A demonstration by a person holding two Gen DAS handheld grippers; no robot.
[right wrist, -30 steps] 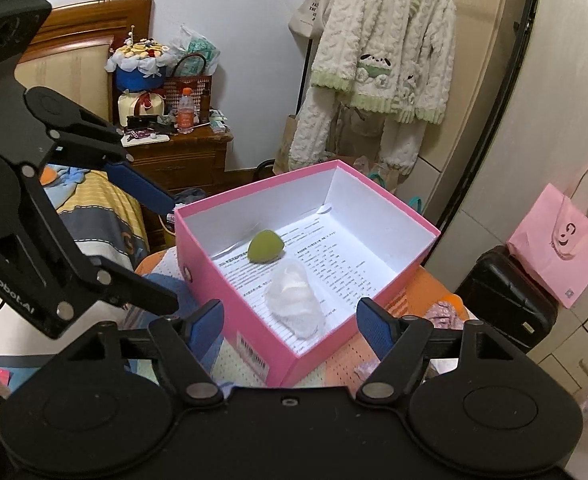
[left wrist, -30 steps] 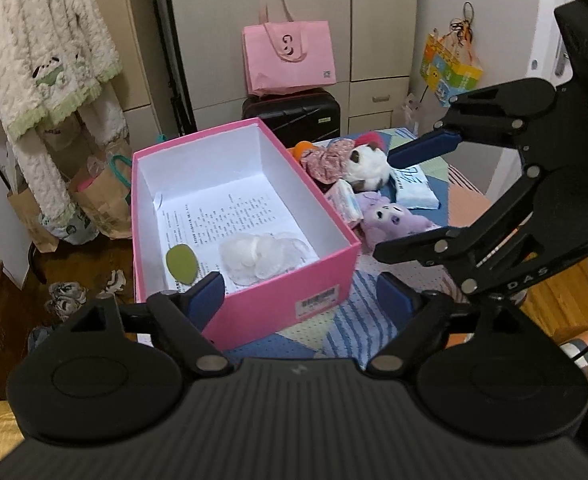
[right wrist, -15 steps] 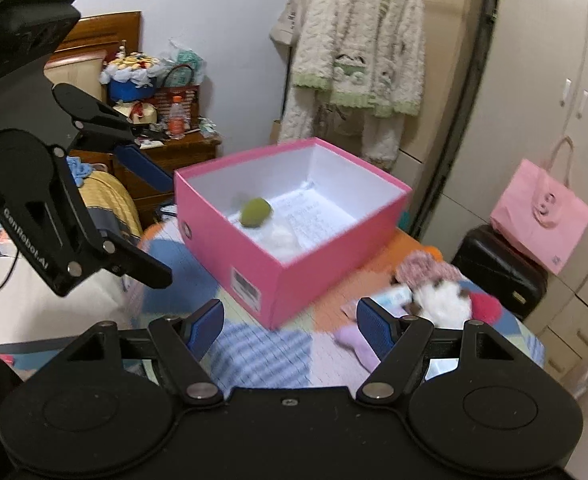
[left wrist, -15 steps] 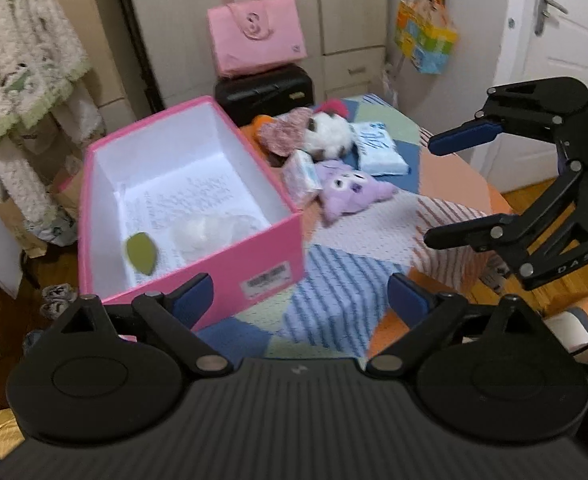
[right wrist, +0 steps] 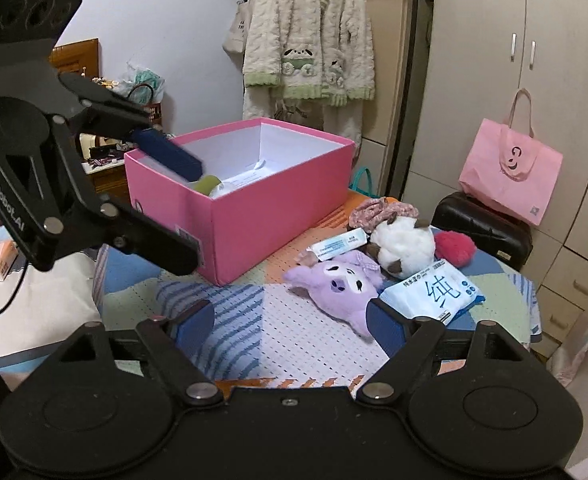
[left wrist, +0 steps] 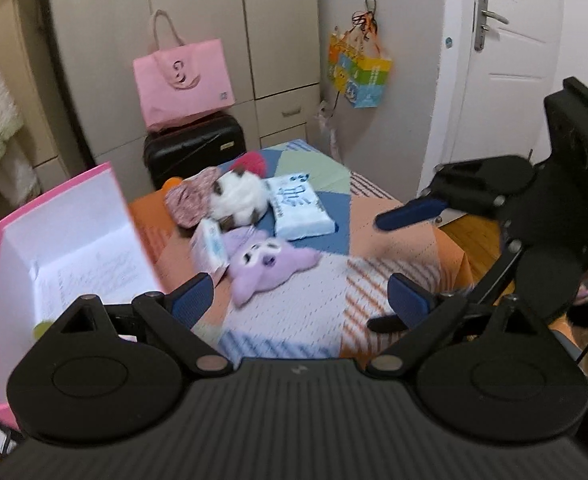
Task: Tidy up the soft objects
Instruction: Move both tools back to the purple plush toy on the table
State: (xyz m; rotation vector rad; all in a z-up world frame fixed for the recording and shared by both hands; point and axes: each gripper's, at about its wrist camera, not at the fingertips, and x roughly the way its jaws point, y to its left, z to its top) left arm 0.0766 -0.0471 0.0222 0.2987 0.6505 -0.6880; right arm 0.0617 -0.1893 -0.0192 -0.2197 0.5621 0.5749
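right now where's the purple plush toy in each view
Left wrist view: the purple plush toy lies centre frame on the patchwork cloth, right of the pink box.
Right wrist view: the toy lies right of centre, in front of the white plush.
Shared landmark: the pink tote bag on the black suitcase.

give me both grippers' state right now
left gripper: open, holding nothing.
right gripper: jaws opening, nothing between them.
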